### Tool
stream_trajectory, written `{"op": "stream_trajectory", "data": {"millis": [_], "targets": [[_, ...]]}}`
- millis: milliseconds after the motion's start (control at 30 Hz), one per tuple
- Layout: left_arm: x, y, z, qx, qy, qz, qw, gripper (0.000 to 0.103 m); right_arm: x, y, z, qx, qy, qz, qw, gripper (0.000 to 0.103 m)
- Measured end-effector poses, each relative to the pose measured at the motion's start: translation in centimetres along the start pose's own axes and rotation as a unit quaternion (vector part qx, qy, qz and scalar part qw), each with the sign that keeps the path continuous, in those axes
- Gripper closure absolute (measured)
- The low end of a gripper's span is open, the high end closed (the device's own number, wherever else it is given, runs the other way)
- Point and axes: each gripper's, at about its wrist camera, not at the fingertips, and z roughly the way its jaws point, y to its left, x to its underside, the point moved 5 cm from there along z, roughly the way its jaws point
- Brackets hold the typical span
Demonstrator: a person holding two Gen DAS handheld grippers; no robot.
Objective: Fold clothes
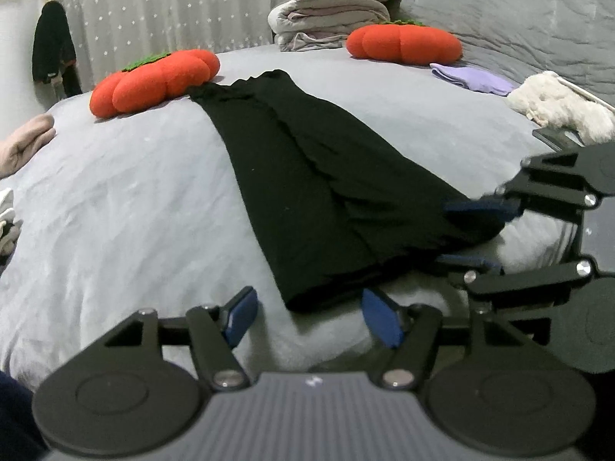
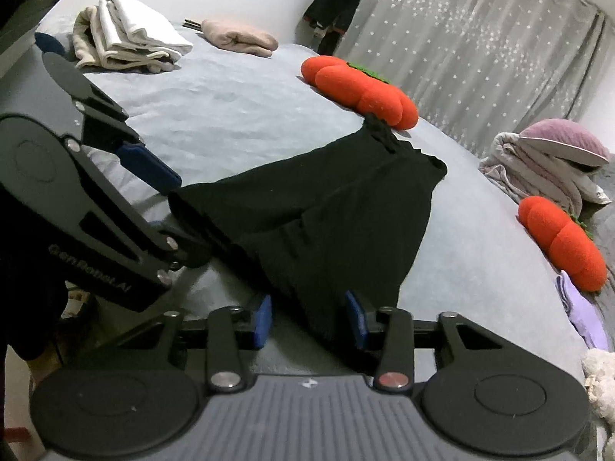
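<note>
A long black garment lies flat on the grey bed, narrowing toward the far end. In the left wrist view my left gripper is open at the garment's near corner, and the hem lies between its blue pads without being pressed. My right gripper comes in from the right at the other near corner, one pad above the fabric and one below. In the right wrist view the black garment runs down between the right gripper's pads with a gap at the left pad. The left gripper straddles the far corner there.
Two orange pumpkin cushions sit at the garment's far end. A folded blanket pile, a lilac cloth and a white fluffy item lie to the right. Folded white clothes and a pink bundle lie on the left.
</note>
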Motion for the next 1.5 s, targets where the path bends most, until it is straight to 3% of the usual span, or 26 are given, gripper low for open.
{"op": "stream_trajectory", "data": {"millis": [100, 167, 433, 567, 700, 967, 1067, 1133, 1200, 1233, 1300, 1400, 1500], "targets": [[-0.1, 0.0, 0.0, 0.0, 0.0, -0.002, 1.0, 0.04, -0.2, 0.0, 0.2, -0.007, 0.002, 0.004, 1.0, 0.092], [-0.3, 0.0, -0.1, -0.001, -0.001, -0.004, 1.0, 0.039, -0.3, -0.2, 0.3, -0.006, 0.004, 0.01, 1.0, 0.096], [-0.6, 0.9, -1.0, 0.006, -0.02, -0.019, 0.9996, 0.039, -1.6, -2.2, 0.5, -0.047, -0.001, 0.058, 0.997, 0.097], [-0.8, 0.7, -1.8, -0.009, -0.048, 0.009, 0.9988, 0.039, -2.8, -3.7, 0.8, -0.066, -0.004, 0.072, 0.995, 0.097], [-1.0, -0.3, -2.3, -0.026, -0.074, 0.07, 0.9945, 0.036, -3.9, -5.1, 1.5, -0.084, 0.005, 0.078, 0.993, 0.097], [-2.7, -2.8, -0.6, -0.063, -0.115, 0.219, 0.9669, 0.035, -5.4, -6.5, 3.1, -0.13, 0.019, 0.07, 0.989, 0.097], [-3.1, -3.1, 0.7, -0.065, -0.122, 0.281, 0.9497, 0.035, -5.5, -6.8, 3.6, -0.143, 0.023, 0.061, 0.988, 0.097], [-3.1, -3.2, 1.5, -0.061, -0.12, 0.321, 0.9373, 0.039, -5.4, -7.2, 4.1, -0.15, 0.026, 0.064, 0.986, 0.097], [-3.3, -3.0, 2.2, -0.056, -0.119, 0.334, 0.9334, 0.047, -5.3, -7.7, 4.6, -0.156, 0.029, 0.072, 0.985, 0.097], [-3.5, -2.7, 2.6, -0.057, -0.116, 0.329, 0.9353, 0.051, -5.1, -7.9, 4.8, -0.159, 0.03, 0.076, 0.984, 0.097], [-4.0, -2.2, 3.2, -0.055, -0.11, 0.315, 0.9411, 0.069, -4.9, -8.2, 5.1, -0.169, 0.028, 0.086, 0.981, 0.097], [-4.7, -1.8, 3.5, -0.036, -0.109, 0.295, 0.9486, 0.077, -4.7, -8.2, 5.2, -0.18, 0.024, 0.088, 0.979, 0.097], [-4.6, -1.7, 3.0, -0.026, -0.12, 0.299, 0.9463, 0.077, -4.5, -8.0, 5.1, -0.183, 0.018, 0.075, 0.98, 0.097]]}}
